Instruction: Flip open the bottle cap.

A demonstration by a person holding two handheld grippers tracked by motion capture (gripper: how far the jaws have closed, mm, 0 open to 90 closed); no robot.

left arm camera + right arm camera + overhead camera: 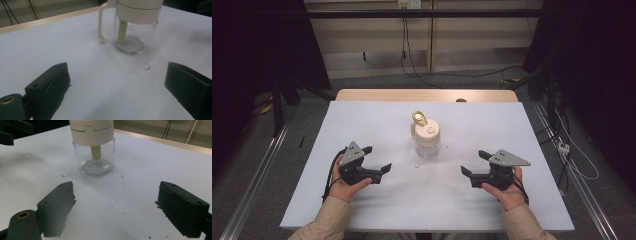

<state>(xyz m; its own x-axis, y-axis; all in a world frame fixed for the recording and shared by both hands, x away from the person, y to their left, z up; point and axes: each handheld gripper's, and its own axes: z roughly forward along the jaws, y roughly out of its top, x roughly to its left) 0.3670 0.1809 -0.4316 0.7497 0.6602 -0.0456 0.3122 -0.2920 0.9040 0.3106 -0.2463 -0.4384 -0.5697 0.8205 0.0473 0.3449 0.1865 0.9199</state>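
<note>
A clear glass jar point(427, 146) with a cream lid and side handle stands upright mid-table, a gold piece point(419, 118) poking up from its lid. In the left gripper view the jar point(130, 37) shows its handle on the left and a cream stem inside. The right gripper view shows the jar point(96, 160) ahead. My left gripper point(377, 159) sits left of the jar, jaws wide apart, nothing between them. My right gripper point(474, 163) sits right of the jar, also open and empty. Both point toward the jar, apart from it.
A white sheet point(362, 120) covers the wooden table point(377, 95); small dark specks point(148, 67) lie near the jar. Cables run over the floor behind the table, and a power strip point(564, 147) lies on the floor at the right.
</note>
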